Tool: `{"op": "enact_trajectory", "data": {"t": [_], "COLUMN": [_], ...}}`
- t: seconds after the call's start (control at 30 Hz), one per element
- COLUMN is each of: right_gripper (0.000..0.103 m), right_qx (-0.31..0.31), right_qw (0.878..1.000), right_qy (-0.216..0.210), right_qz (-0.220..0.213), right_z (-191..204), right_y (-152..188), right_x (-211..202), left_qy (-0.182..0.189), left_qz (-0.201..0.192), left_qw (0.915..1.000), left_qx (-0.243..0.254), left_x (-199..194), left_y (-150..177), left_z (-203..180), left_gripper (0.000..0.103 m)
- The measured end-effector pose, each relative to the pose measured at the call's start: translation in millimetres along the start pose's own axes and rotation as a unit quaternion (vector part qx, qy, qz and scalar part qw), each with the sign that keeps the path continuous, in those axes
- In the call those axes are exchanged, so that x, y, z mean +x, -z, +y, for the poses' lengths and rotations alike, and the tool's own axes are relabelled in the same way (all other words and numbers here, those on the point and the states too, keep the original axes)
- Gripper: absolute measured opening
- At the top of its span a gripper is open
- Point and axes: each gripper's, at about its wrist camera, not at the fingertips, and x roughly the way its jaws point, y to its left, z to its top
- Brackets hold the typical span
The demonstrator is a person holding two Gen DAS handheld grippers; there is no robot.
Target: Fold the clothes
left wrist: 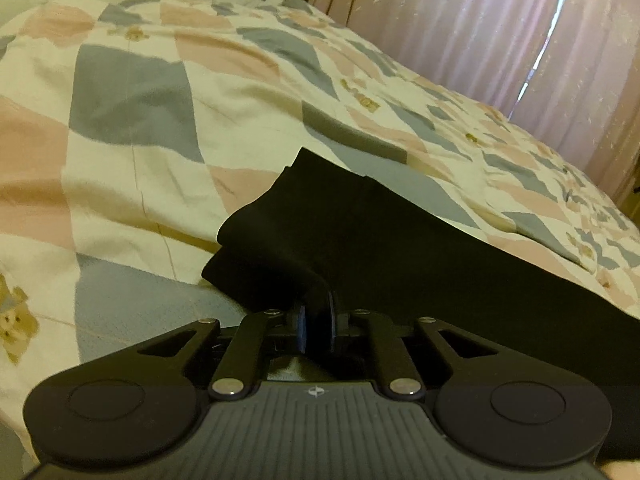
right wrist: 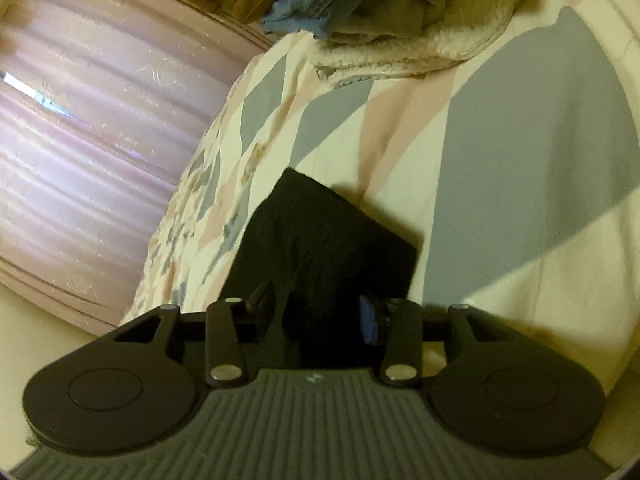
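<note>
The left gripper [left wrist: 316, 320] holds the black garment [left wrist: 360, 240] narrowly; the right gripper [right wrist: 320, 316] stands wide around it, perhaps untouching. The fold could slump between them.

The black garment [left wrist: 400, 248] ran off the left-wrist frame's right edge; the clothes pile [right wrist: 360, 0] was cropped by the right-wrist frame's top.

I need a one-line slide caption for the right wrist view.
Right gripper open around a folded black garment on a patchwork quilt.
</note>
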Motion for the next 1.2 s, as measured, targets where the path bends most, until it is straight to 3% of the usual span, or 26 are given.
{"op": "enact_trajectory", "data": {"t": [0.03,0.07,0.1,0.17,0.23,0.33,0.37,0.43,0.47,0.5,0.53,0.57,0.63,0.73,0.77,0.83,0.93,1.03,1.13,1.2], "right_gripper": [0.036,0.015,0.007,0.006,0.006,0.008,0.011,0.023,0.046,0.088,0.099,0.099,0.097,0.073,0.064,0.058,0.052,0.051,0.049,0.049], "right_qx": [-0.009,-0.026,-0.044,-0.082,-0.116,-0.165,-0.171,-0.181,-0.203,-0.237,-0.271,-0.307,-0.380,-0.434,-0.447,-0.469,-0.445,-0.431,-0.396,-0.386], "right_qw": [1.000,1.000,0.999,0.996,0.992,0.981,0.979,0.976,0.968,0.952,0.932,0.910,0.864,0.850,0.853,0.863,0.890,0.893,0.895,0.894], "right_qy": [0.003,0.013,0.022,0.015,0.036,0.101,0.112,0.121,0.146,0.189,0.231,0.269,0.312,0.270,0.238,0.166,0.099,0.127,0.203,0.224], "right_qz": [0.008,0.011,0.008,-0.016,-0.027,0.011,0.018,-0.007,-0.027,-0.045,-0.063,-0.078,-0.101,-0.128,-0.126,-0.093,-0.018,0.014,-0.022,-0.042], "right_z": [2,5,9,20,27,28,29,42,53,64,76,86,101,122,131,145,142,124,108,109], "right_y": [-1,-1,0,2,6,13,15,18,22,28,34,41,56,78,85,104,117,119,104,98], "right_x": [5,10,12,8,7,23,24,10,3,0,-4,-7,-12,-26,-28,-21,4,28,22,12], "left_qy": [0.000,-0.001,-0.002,-0.003,-0.004,-0.004,-0.004,-0.009,-0.014,-0.027,-0.041,-0.051,-0.085,-0.048,-0.025,0.013,0.028,-0.001,-0.032,-0.035], "left_qz": [0.000,0.000,-0.001,-0.003,-0.003,-0.003,-0.003,-0.010,-0.016,-0.022,-0.028,-0.031,-0.033,-0.039,-0.043,-0.046,-0.017,0.031,0.044,0.037], "left_qw": [1.0000,1.0000,1.0000,0.9999,0.9999,0.9999,0.9999,0.9998,0.9996,0.9991,0.9984,0.9977,0.9954,0.9981,0.9987,0.9985,0.9958,0.9938,0.9885,0.9858], "left_qx": [-0.002,0.001,0.003,0.011,0.014,0.012,0.013,0.018,0.021,0.025,0.029,0.032,0.029,-0.002,-0.008,0.027,0.085,0.107,0.141,0.160], "left_x": [1,2,3,3,4,3,1,-9,-16,-22,-28,-33,-39,-48,-50,-47,-24,1,3,-6], "left_y": [1,3,4,7,8,7,6,2,0,-2,-4,-6,-11,-17,-17,-13,-2,7,10,7], "left_z": [0,-1,-2,-4,-2,0,1,2,4,6,10,16,28,31,25,-4,-47,-68,-86,-99], "left_gripper": [0.011,0.011,0.011,0.011,0.014,0.016,0.018,0.020,0.027,0.034,0.038,0.040,0.034,0.033,0.033,0.033,0.036,0.035,0.041,0.047]}}
